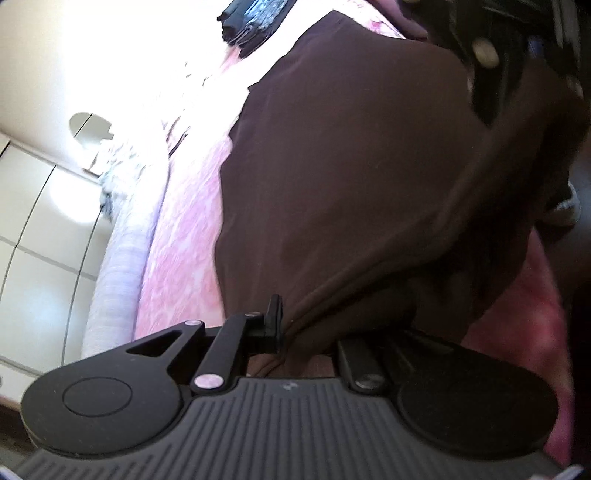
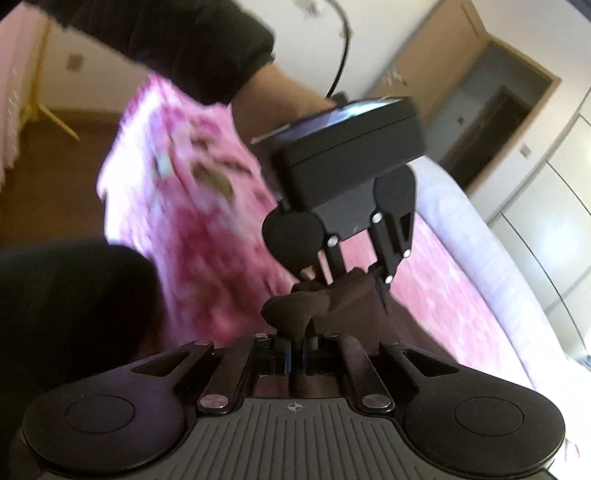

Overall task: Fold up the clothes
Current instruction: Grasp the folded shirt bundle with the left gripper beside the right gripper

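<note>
A dark brown garment [image 1: 351,177] lies spread over a pink patterned bedspread [image 1: 184,251]. My left gripper [image 1: 291,332] is shut on a bunched edge of the garment; only its left finger [image 1: 274,321] shows, the other is under the cloth. In the right wrist view my right gripper [image 2: 295,347] is shut on a bunched fold of the same brown garment [image 2: 299,310]. The left gripper [image 2: 354,284] shows just ahead of it, clamped on the cloth close by. The right gripper's body shows at the top right of the left wrist view [image 1: 517,55].
A folded dark pile [image 1: 251,22] lies at the far end of the bed. The white mattress edge [image 1: 122,266] and tiled floor [image 1: 40,221] are to the left. The person's arm [image 2: 258,92] reaches over the bed. White wardrobes [image 2: 546,206] and a doorway [image 2: 491,122] stand beyond.
</note>
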`<state>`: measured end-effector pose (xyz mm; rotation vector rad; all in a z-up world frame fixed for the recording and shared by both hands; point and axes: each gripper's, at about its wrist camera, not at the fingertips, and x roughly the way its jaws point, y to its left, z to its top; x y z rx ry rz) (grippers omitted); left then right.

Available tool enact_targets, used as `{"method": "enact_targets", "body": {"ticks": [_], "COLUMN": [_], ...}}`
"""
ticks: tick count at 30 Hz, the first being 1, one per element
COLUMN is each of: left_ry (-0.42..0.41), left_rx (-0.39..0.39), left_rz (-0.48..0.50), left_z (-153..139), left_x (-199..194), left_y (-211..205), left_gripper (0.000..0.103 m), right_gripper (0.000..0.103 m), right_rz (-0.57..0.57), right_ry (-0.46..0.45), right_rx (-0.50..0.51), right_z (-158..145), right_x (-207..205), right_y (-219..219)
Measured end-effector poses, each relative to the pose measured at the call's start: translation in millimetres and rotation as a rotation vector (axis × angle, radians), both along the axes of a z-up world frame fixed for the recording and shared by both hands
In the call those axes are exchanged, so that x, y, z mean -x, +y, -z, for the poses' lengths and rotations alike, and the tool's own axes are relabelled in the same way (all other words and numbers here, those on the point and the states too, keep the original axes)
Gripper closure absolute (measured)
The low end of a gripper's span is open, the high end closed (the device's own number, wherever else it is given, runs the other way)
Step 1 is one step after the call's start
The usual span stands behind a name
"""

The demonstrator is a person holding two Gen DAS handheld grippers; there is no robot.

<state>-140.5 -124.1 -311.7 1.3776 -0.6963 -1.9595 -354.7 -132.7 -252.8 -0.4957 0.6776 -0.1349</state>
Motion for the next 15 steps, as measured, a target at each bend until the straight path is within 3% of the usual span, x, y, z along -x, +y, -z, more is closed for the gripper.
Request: {"method": "enact_targets", "body": {"ticks": [4, 8, 12, 15], "left_ry": [-0.068, -0.132, -0.182, -0.187], "left_rx": [-0.025, 0.027, 0.119, 0.148], "left_rz": [-0.061, -0.047, 0.036, 0.102], "left_z": [-20.1, -61.4, -109.0, -123.5], "left_x": [-10.6, 20.6, 86.5, 148.4], "left_y": [27.1, 13.4, -28.7, -70.2], "left_gripper": [0.096, 0.095, 0.092, 0.087], "right_gripper": [0.099, 0.099, 0.1, 0.099], "right_rz": [-0.092, -0.09, 0.077, 0.268], "right_ry": [-0.1, -0.243, -0.471, -0.625], "right_rx": [-0.114, -0.192, -0.28, -0.341], "right_z": [-19.1, -41.2, -72.8, -79.9], "right_x": [6.5, 29.0, 83.6, 138.1], "right_y": [14.8, 1.5, -41.5, -77.7]}}
